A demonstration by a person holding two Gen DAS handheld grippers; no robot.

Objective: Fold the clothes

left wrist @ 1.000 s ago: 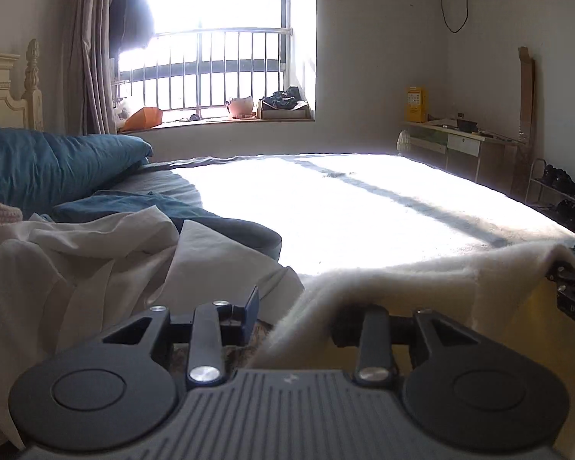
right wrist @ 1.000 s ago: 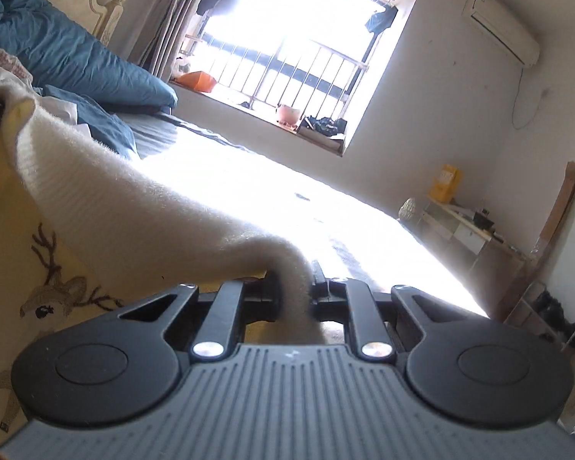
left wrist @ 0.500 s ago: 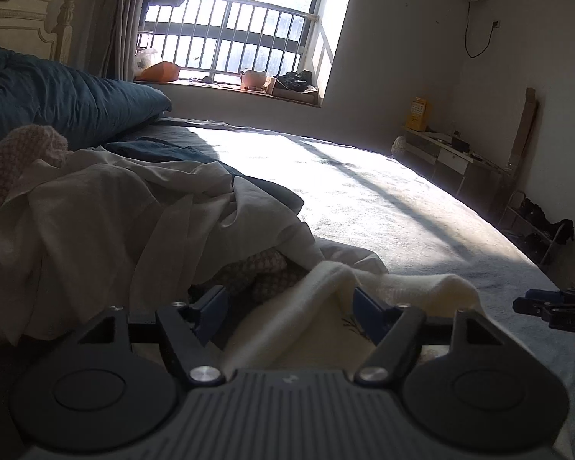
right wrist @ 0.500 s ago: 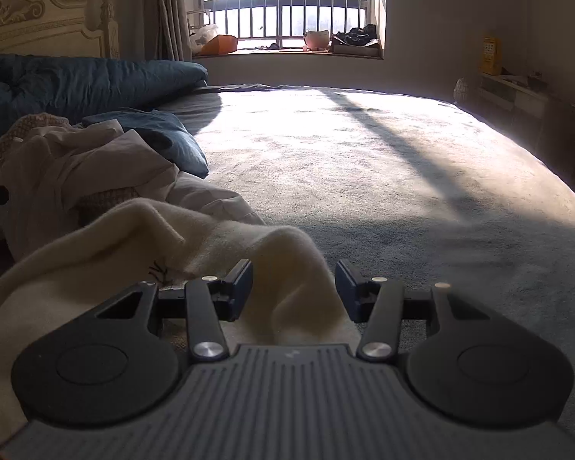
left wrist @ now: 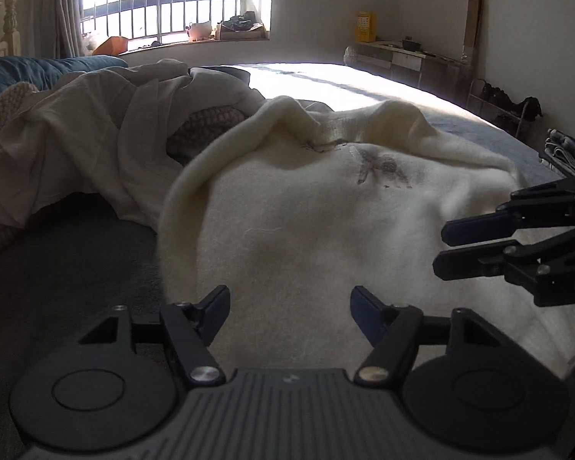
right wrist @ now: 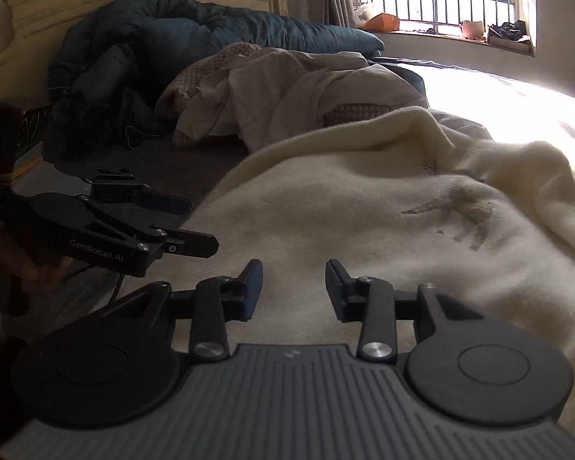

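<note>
My left gripper (left wrist: 289, 308) hangs over the cream sweater (left wrist: 326, 222) on the bed (left wrist: 76, 268) — jaws closing, gripping nothing — right gripper (left wrist: 446, 247) alongside.

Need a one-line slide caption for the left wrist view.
Left gripper, jaws closing on nothing, above the cream sweater spread on the bed; right gripper alongside.

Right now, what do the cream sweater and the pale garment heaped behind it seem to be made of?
Cream sweater: looks like fuzzy wool-type knit, matte, with a soft nap and stray fibres. Pale garment: seems thin woven cotton or linen, given its sharp creases; exact fibre unclear.
</note>
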